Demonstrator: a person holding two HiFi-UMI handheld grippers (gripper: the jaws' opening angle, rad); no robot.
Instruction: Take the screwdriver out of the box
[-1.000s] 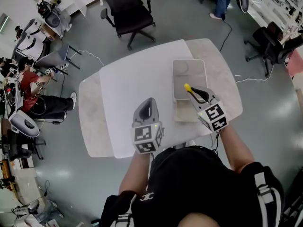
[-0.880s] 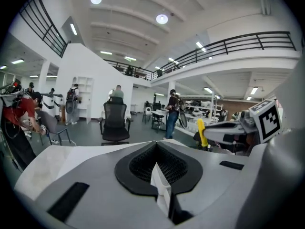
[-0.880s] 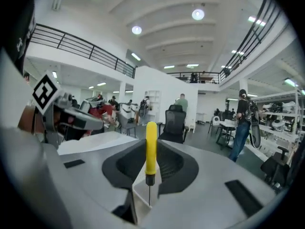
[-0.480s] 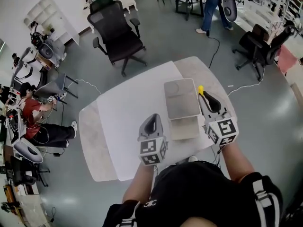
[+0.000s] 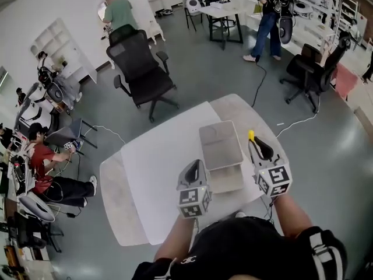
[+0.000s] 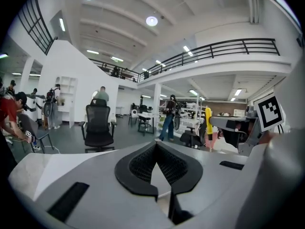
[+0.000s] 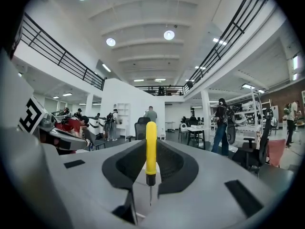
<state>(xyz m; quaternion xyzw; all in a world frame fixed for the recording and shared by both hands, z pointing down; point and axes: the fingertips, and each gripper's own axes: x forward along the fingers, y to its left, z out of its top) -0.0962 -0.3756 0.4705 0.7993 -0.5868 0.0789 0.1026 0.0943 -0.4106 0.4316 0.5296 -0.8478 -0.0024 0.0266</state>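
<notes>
Big grey room, with a black chair (image 5: 143, 69) behind a white counter (image 5: 151, 168). From the head view, the open box (image 5: 220, 147) sits on the counter, and only its pale inside shows. The right tool (image 5: 260, 149) hangs just right of the box, with a bit of yellow poking out past it. The right gripper view shows more: the screwdriver (image 7: 150, 147) stands upright, yellow handle up and thin metal tip down. The jaws pinch it tight, outside the box. The left tool (image 6: 156, 149) is just left of the box. The left gripper view shows it clenched on nothing, tips touching.
</notes>
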